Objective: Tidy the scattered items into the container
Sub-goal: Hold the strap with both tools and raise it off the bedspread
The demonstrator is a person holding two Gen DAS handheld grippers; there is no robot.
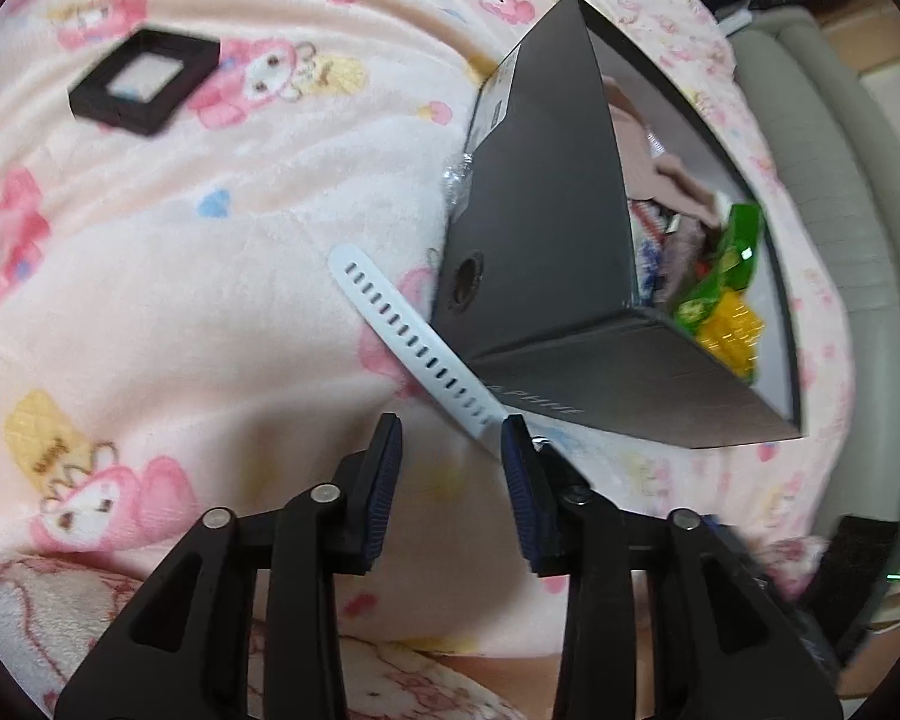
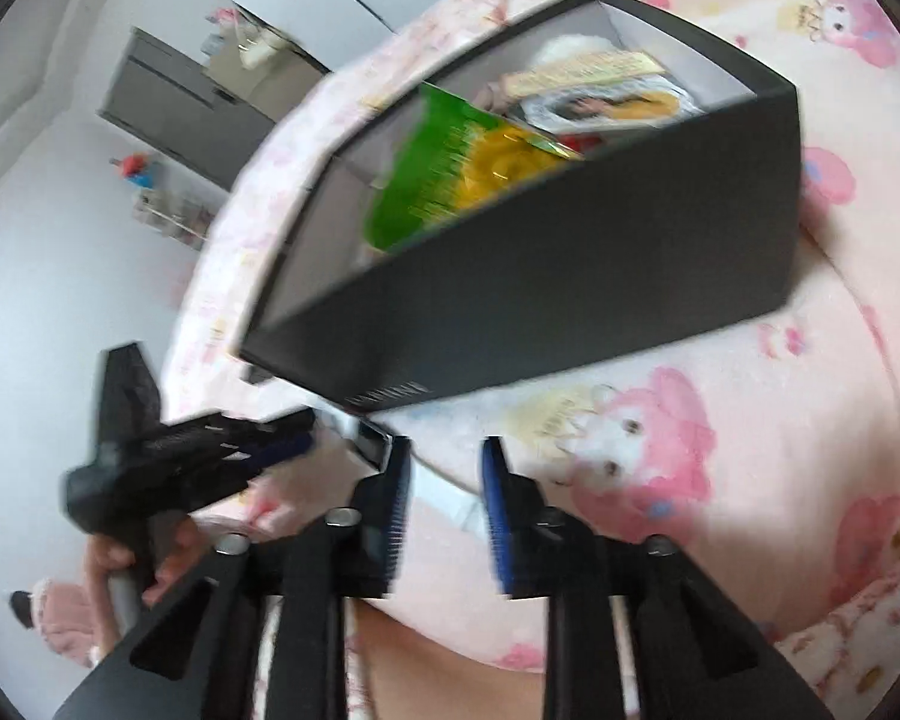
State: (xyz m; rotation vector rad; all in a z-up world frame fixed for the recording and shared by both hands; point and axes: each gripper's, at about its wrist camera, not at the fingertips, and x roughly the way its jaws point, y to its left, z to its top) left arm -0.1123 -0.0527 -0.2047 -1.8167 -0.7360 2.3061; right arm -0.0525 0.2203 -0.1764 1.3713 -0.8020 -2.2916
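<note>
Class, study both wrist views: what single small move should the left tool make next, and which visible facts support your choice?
Probably shift the left tool slightly toward the white strap and shut on it. The tool is open; the strap lies on the pink blanket beside the black box, passing behind one pad, not between both. The box already holds snack packets.

place: home bedroom | evidence: cartoon-print fleece blanket [image 1: 180,252], grey cabinet [image 2: 174,102], white wall [image 2: 42,252]
</note>
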